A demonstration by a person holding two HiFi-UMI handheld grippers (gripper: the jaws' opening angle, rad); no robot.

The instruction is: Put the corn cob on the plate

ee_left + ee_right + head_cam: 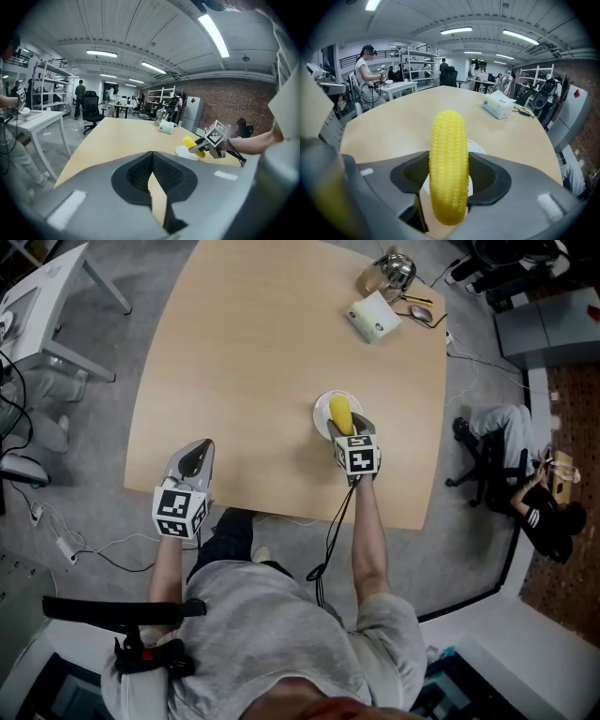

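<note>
A yellow corn cob (448, 164) stands lengthwise between the jaws of my right gripper (449, 180), which is shut on it. In the head view the corn cob (340, 413) hangs over the small white plate (323, 409) near the table's front edge, with the right gripper (352, 430) just behind it. The plate's rim (477, 148) peeks out behind the cob. My left gripper (195, 457) rests at the table's front left edge, shut with nothing in it (151, 174). From the left gripper view the cob (193, 145) and plate (185, 152) lie to the right.
A white tissue box (374, 317), a shiny metal pot (395, 271) and glasses (421, 311) sit at the table's far right corner. A person sits on the floor at the right (530, 493). Office chairs and white desks (42, 296) stand around.
</note>
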